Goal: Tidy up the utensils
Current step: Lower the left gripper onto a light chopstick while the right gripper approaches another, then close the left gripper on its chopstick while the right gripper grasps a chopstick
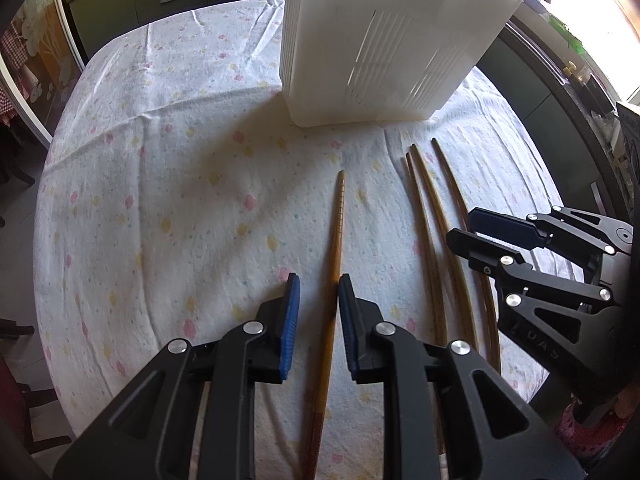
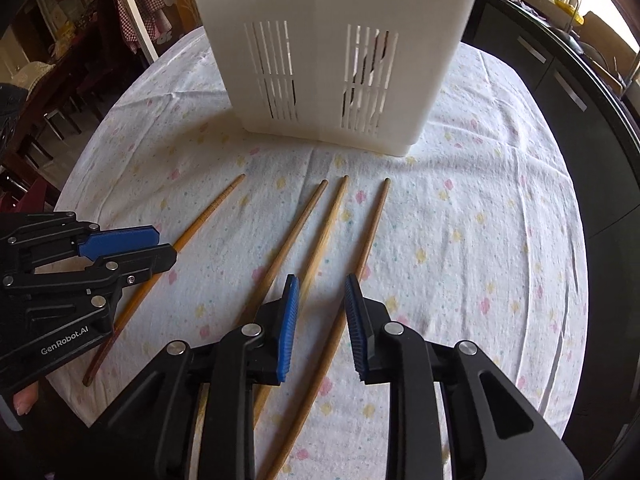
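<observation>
Both grippers stood over the chopsticks, jaws straddling but not yet pinching.

Left wrist view: the left gripper had its jaws narrow around a ridged chopstick, a gap showing on the left side, likely lined up for a pick; the caddy stood toward the far edge of the surface, with three more chopsticks nearer the right edge. Right wrist view: the right gripper had its jaws narrow and apart around a pale chopstick, the rightmost stick passing under the right pad; no pinch was visible.
</observation>
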`<state>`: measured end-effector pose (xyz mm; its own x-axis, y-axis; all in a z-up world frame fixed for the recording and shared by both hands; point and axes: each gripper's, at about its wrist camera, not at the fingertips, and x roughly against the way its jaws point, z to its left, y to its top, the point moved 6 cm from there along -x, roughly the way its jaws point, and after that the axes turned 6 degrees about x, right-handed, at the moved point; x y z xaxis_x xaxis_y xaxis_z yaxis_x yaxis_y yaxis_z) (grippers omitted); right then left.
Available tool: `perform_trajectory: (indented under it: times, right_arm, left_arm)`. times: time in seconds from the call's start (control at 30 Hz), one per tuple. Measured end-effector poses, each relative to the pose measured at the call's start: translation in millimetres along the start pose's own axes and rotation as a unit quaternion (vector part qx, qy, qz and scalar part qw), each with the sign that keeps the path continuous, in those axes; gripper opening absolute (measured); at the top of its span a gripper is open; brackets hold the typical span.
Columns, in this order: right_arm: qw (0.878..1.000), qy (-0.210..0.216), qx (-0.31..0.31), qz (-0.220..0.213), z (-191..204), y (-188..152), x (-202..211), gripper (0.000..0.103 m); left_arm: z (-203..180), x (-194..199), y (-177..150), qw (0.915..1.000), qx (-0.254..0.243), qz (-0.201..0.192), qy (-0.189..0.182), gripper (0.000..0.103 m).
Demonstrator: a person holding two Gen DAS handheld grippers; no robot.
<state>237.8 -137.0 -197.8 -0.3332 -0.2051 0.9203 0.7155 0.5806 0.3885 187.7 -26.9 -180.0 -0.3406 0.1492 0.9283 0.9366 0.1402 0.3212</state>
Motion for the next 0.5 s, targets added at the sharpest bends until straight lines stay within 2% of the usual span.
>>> perform_trajectory:
  times: [0.1,0.2,0.3,0.37,0.43,0.5]
  right_arm:
    - [1.0,0.003,0.012,0.007,12,6,-7,0.024]
    - [0.999,0.026,-0.014,0.015,3,5,-9,0.022]
    - [0.999,0.023,-0.015,0.017,-3,1,-6,0.022]
    - [0.999,0.022,-0.016,0.021,-4,2,-9,0.024]
    - [0.999,0.028,-0.019,0.021,-1,9,-14,0.031]
    - [0.999,0.027,-0.02,0.022,1,14,-16,0.032]
  left_arm:
    - [-2,-1,0,1.0,-0.002,0.0,0.002,0.022]
    - [-1,-2,1,1.0,-0.003,0.0,-0.001,0.022]
    - [0,-1,2,1.0,-0.001,0.0,-0.005,0.022]
    - [1,-1,3,1.0,0.006,-0.003,-0.005,0.022]
    - [0,-3,7,1.0,0.005,-0.005,-0.002,0.022]
    - [-1,-4,10,0.9999,0.009,-0.007,-0.002,0.022]
